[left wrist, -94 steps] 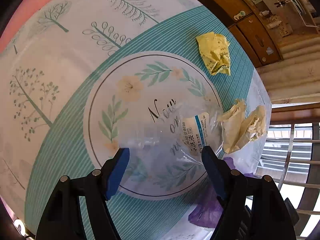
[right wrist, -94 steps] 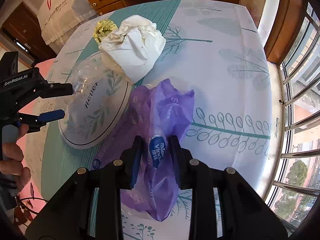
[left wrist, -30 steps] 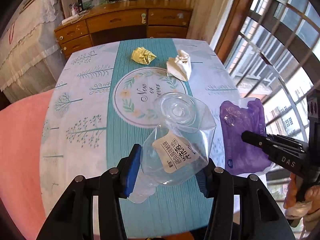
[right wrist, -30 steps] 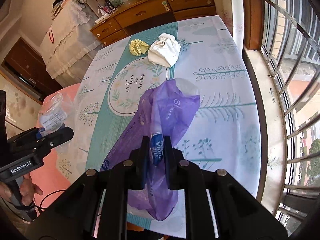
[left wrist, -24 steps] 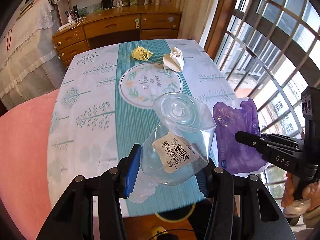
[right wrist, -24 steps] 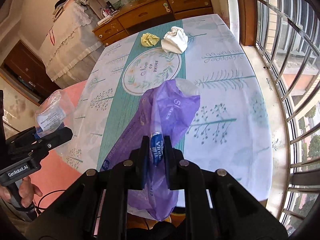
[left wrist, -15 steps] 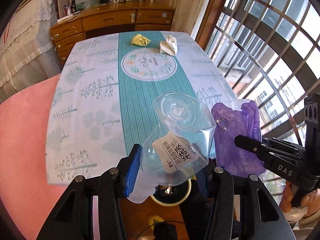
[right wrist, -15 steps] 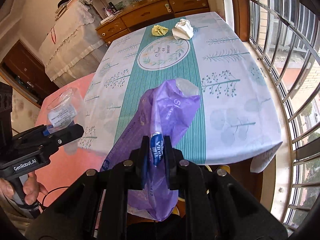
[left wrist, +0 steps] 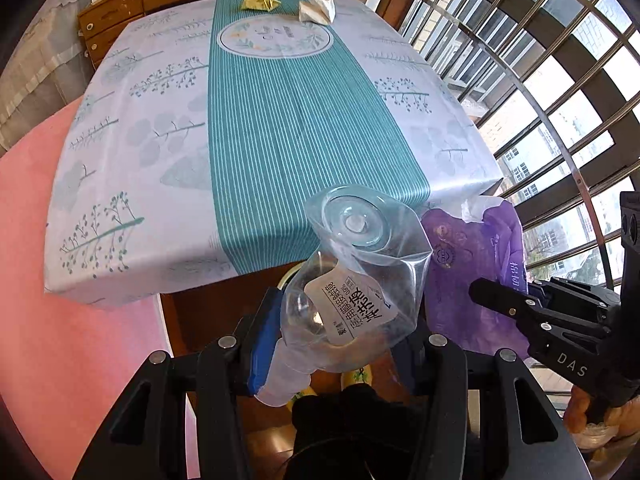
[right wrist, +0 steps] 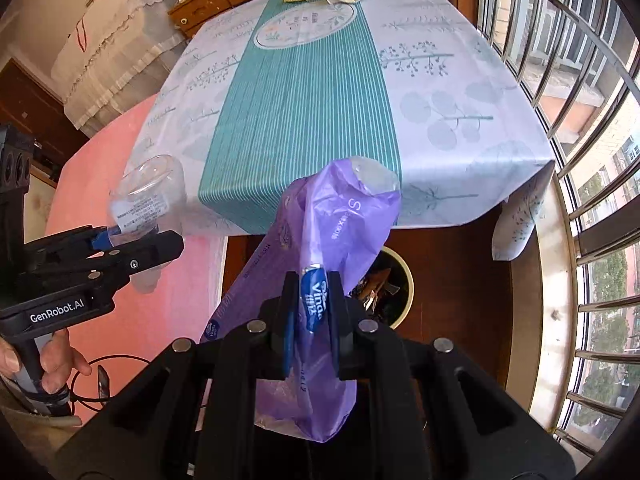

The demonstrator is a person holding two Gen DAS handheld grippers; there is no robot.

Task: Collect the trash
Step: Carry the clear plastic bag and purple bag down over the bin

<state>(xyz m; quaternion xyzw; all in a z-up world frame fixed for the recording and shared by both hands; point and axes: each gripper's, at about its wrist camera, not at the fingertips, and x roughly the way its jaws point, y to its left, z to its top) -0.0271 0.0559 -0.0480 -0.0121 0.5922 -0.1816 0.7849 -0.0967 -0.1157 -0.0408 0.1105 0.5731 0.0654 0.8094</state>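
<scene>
Two tools, both full: my left tool point(left wrist: 332, 336) is clenched on a crushed clear plastic bottle point(left wrist: 356, 272), my right tool point(right wrist: 314, 312) pinches a purple plastic bag point(right wrist: 340, 216). I hold both off the worktop's point(left wrist: 280, 120) near edge, above a round bin point(right wrist: 394, 280) on the floor. A yellow paper wad point(left wrist: 260, 0) and white paper wad point(left wrist: 318, 8) lie by the far edge.
</scene>
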